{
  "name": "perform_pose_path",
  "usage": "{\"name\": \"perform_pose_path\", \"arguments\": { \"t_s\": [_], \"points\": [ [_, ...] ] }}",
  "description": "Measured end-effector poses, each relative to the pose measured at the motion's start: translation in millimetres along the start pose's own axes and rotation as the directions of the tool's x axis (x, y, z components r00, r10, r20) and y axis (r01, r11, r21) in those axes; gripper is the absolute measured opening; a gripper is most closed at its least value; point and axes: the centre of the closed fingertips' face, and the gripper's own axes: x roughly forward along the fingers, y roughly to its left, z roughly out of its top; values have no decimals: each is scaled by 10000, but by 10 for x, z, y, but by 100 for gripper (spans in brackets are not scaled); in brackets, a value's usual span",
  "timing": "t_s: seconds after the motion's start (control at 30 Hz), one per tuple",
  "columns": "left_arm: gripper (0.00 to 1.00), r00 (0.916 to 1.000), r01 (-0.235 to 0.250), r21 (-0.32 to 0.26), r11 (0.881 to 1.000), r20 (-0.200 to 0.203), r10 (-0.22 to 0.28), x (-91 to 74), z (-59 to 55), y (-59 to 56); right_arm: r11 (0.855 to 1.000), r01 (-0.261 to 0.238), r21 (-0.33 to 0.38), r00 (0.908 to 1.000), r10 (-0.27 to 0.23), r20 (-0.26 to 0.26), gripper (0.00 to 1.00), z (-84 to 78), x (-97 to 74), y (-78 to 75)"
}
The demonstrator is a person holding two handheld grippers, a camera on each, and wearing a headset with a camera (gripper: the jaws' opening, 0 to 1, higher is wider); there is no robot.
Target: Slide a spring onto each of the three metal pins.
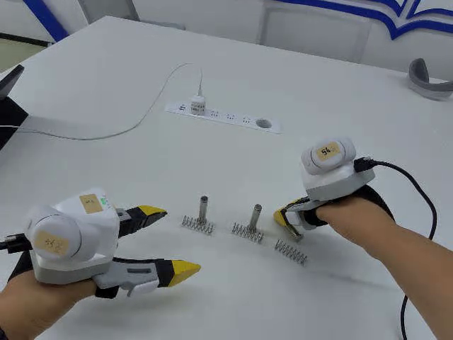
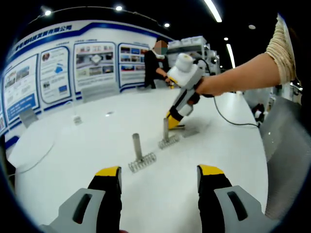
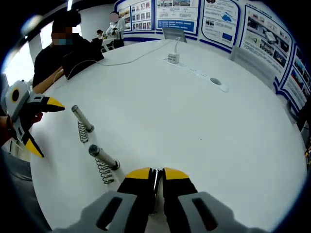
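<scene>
Two metal pins stand upright on the white table (image 1: pixel 106 92), one on the left (image 1: pixel 203 207) and one in the middle (image 1: pixel 255 214). Three springs lie flat: one by the left pin (image 1: pixel 197 225), one by the middle pin (image 1: pixel 247 233), one further right (image 1: pixel 291 252). My right gripper (image 1: pixel 289 221) is low over the table beside the right spring, shut on a thin metal pin (image 3: pixel 155 183) held between its yellow tips. My left gripper (image 1: pixel 168 239) hovers left of the pins, open and empty. In the left gripper view, both pins (image 2: pixel 136 145) (image 2: pixel 165 130) stand ahead of the open jaws.
A white power strip (image 1: pixel 223 115) with a plugged charger (image 1: pixel 198 106) and its cable lies further back. A grey curved object (image 1: pixel 429 81) rests at the far right, a dark object (image 1: pixel 7 99) at the left edge. A person (image 3: pixel 68 46) stands beyond the table.
</scene>
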Motion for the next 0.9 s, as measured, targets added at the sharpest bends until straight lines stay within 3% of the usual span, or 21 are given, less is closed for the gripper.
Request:
{"name": "perform_pose_path", "arguments": {
  "t_s": [0.4,0.6,0.67,0.9],
  "points": [
    [63,10000,-50,-18,10000,62,50,-5,29,24,9999,-77,-125,10000,77,-53,9,-26,14,30],
    [63,9999,-67,-45,10000,93,67,-2,39,24,9999,-38,120,9999,37,95,9,-27,8,27],
    [63,9999,-62,-27,10000,110,62,-1,50,18,9998,135,-169,9998,-132,167,9,-13,2,19],
    [63,9998,-90,26,10000,159,89,-6,86,34,10000,84,23,9980,-85,627,9,95,-137,13]
  ]
}}
